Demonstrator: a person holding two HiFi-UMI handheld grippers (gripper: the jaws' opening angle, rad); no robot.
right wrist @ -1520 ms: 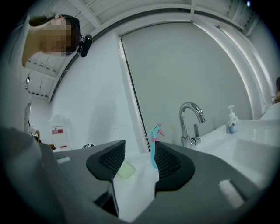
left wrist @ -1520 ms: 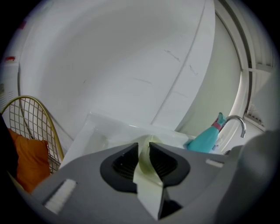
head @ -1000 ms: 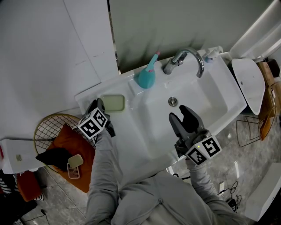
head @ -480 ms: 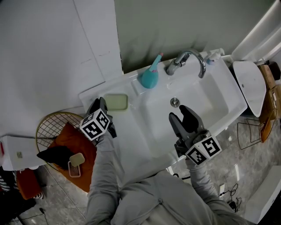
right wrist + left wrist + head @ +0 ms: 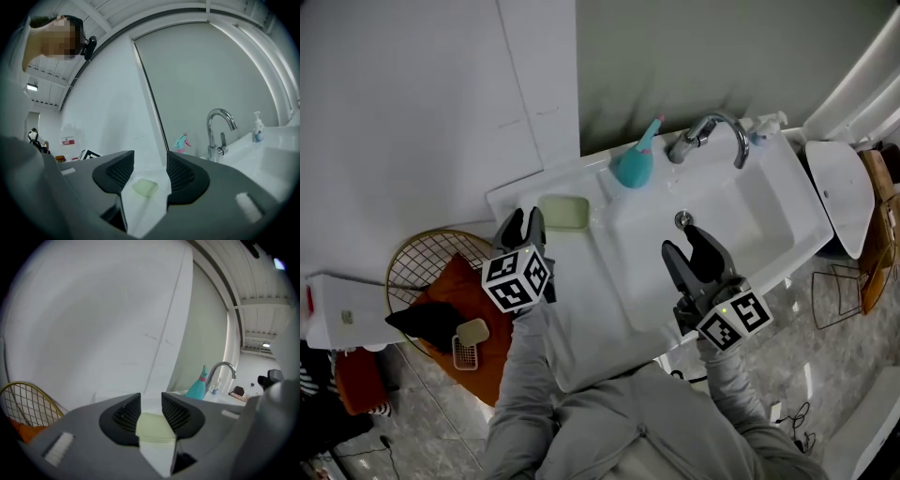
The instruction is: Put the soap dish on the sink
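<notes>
The pale green soap dish [image 5: 564, 212] lies flat on the white sink's [image 5: 581, 347] left ledge. My left gripper [image 5: 523, 225] hovers just short of the dish's near edge. Its jaws have just been opening and stand a little apart, with nothing pressed between the pads. In the left gripper view the dish [image 5: 154, 425] shows through the gap of that gripper [image 5: 151, 406], lying lower and ahead. My right gripper [image 5: 686, 244] hangs open and empty over the basin's front. In the right gripper view the dish [image 5: 145, 188] sits far off beyond the gripper [image 5: 150, 168].
A teal spray bottle [image 5: 635, 159] and a chrome faucet [image 5: 712, 131] stand at the back of the sink, just right of the dish. Left of the sink, on the floor, a wire basket [image 5: 422, 267] holds an orange cloth [image 5: 455, 300]. A wall stands close behind the ledge.
My left gripper has risen and drawn back from the soap dish, and its jaws have parted. The dish stays on the ledge. The right gripper has hardly shifted.
</notes>
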